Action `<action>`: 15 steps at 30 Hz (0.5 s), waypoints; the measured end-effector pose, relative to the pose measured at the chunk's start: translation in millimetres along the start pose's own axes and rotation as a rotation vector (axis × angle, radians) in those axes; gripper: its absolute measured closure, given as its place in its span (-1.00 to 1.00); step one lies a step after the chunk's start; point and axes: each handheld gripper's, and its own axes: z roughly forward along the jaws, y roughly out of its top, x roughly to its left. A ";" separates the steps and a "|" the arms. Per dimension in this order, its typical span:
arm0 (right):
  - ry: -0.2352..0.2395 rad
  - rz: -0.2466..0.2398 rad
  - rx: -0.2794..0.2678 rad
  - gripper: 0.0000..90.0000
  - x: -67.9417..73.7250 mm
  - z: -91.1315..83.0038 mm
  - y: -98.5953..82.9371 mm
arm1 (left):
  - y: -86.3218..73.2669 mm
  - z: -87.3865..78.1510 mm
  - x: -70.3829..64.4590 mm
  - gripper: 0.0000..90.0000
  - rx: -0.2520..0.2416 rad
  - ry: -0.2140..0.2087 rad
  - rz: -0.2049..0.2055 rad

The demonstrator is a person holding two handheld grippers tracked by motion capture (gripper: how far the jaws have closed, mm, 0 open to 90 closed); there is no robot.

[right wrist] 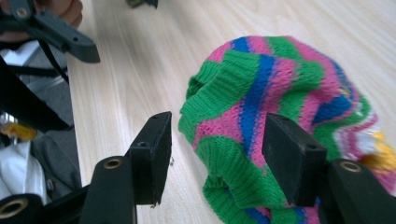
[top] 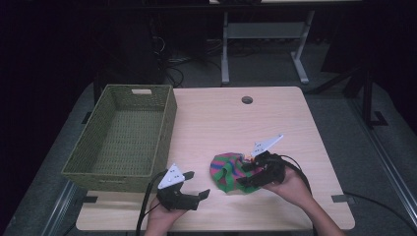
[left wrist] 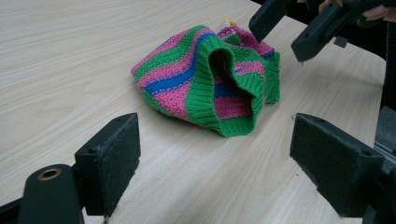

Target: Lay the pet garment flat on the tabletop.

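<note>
A knitted hat (top: 223,169) striped in green, pink and blue lies crumpled on the wooden table (top: 221,118), toward the front right. Its ribbed green opening (left wrist: 224,88) faces my left gripper (left wrist: 219,163), which stands open a short way from it, with bare table between them. In the high view that left gripper (top: 197,184) sits left of the hat near the front edge. My right gripper (top: 244,175) is open at the hat's right side. Its jaws straddle a fold of the hat (right wrist: 280,74), with the right gripper (right wrist: 219,154) not closed on the fabric.
A woven olive basket (top: 167,123), empty, stands on the table's left side and overhangs the left edge. A round cable hole (top: 247,100) lies near the far edge. Beyond the table are a desk frame (top: 225,54) and cables on the floor.
</note>
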 end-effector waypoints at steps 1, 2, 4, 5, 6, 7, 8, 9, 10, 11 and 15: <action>0.000 -0.003 0.008 -0.08 1.3 2.0 0.6 | 0.1 -0.1 0.1 -0.65 0.000 0.000 0.001; 0.002 -0.008 0.012 -0.10 1.5 3.7 1.0 | 0.0 -0.1 0.0 -0.65 0.000 0.000 0.000; 0.011 -0.014 0.019 -0.10 2.3 6.9 1.9 | -0.1 0.0 0.1 -0.65 0.000 -0.001 -0.002; 0.009 -0.012 0.022 -0.10 2.6 7.4 2.2 | -0.1 -0.1 0.1 -0.65 0.000 -0.001 -0.001; 0.011 -0.012 0.022 -0.11 2.4 7.7 2.4 | 0.0 -0.2 0.1 -0.65 0.001 -0.001 0.000; 0.011 -0.011 0.023 -0.11 2.5 7.3 2.7 | 0.0 -0.2 0.1 -0.65 0.000 -0.001 0.001; 0.011 -0.013 0.022 -0.11 2.5 6.9 2.8 | -0.1 0.0 0.1 -0.65 0.000 0.000 -0.003; 0.012 -0.016 0.019 -0.11 2.8 5.7 3.1 | -0.2 0.1 0.2 -0.65 0.001 -0.001 -0.003; 0.013 -0.018 0.018 -0.11 3.1 4.9 3.4 | -0.2 0.2 0.4 -0.65 0.001 -0.002 -0.002; 0.016 -0.017 0.016 -0.11 3.6 3.9 3.8 | -0.2 0.2 0.5 -0.65 0.003 -0.002 -0.002; 0.009 -0.023 0.009 -0.11 2.7 0.0 4.8 | 0.0 0.1 0.6 -0.65 0.000 0.001 -0.002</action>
